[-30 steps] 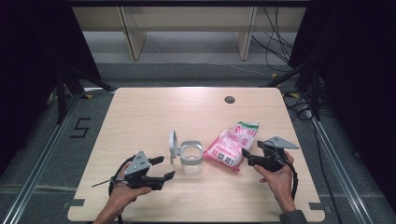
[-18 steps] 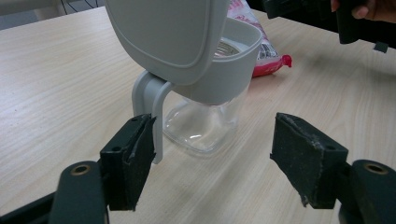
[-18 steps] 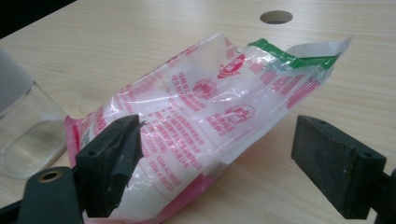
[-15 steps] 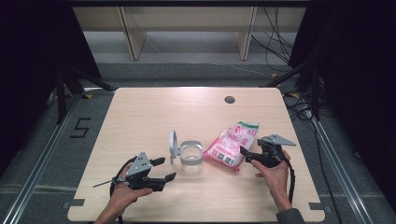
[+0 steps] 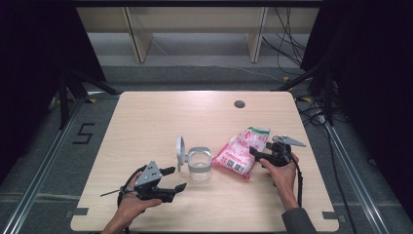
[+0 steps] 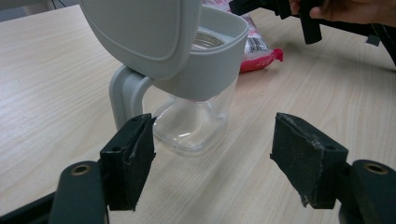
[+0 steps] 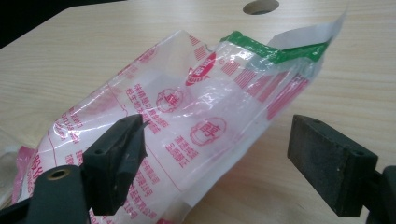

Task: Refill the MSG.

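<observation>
Near the right edge of the light wooden table point(image 5: 146, 126), the right gripper point(image 5: 263, 154) is pointing its spread fingers point(image 7: 119, 158) at a clear plastic bag point(image 5: 240, 152) printed in pink and red with a green strip at its torn-open top; in the right gripper view the bag is lying just ahead of and partly between the fingers, closer to the left one, with neither finger visibly touching it. Red printed characters and round seal marks are showing on the bag, too small to read, and a barcode is visible at its end in the left gripper view. Toward the front left, the left gripper point(image 5: 174, 179) is holding its fingers point(image 6: 130, 161) wide apart just short of a clear jar point(image 5: 198, 165) with a grey collar, handle and raised flip lid, standing upright just beside the bag.
</observation>
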The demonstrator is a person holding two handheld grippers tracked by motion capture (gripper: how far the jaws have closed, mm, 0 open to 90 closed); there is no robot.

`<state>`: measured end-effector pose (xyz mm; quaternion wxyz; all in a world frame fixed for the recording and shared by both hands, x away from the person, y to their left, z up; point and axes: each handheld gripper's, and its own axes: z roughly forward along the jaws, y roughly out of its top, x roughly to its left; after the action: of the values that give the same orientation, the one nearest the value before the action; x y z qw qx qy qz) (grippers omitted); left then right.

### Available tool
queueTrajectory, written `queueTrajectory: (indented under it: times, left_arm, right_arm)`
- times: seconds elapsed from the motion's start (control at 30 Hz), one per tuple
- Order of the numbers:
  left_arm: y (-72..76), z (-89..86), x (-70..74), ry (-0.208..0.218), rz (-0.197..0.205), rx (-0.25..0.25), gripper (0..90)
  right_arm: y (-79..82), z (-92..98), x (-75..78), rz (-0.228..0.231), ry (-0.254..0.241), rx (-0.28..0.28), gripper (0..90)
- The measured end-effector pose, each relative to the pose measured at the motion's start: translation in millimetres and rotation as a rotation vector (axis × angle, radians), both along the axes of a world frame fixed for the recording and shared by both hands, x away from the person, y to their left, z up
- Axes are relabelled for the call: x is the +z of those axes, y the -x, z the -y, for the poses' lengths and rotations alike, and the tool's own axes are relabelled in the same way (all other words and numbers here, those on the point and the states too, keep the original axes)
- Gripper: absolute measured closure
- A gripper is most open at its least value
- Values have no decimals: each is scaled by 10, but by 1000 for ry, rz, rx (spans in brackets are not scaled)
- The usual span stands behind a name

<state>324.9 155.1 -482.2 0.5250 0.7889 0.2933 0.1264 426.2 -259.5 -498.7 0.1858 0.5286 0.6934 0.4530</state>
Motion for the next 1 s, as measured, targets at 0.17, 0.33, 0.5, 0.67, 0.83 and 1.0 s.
queueTrajectory:
  times: [0.17,0.33,0.5,0.67,0.83,1.0]
  left_arm:
    - [-5,-5,0,-38,9,-3,292]
    - [5,21,-10,-5,-2,-5,292]
    - [6,27,-13,4,-6,-1,292]
    - [6,20,-11,-5,-2,-3,292]
    - [-11,13,-10,-24,19,-24,292]
    - [-9,17,-11,-28,18,-24,292]
  right_arm:
    - [-71,-45,-18,-15,14,25,230]
    - [-135,-117,-38,-28,25,36,287]
    - [-162,-131,-69,-29,28,33,438]
    - [-183,-94,-90,-25,3,48,532]
    - [-176,-144,-102,-62,-9,17,595]
    - [-203,-128,-124,-13,32,55,742]
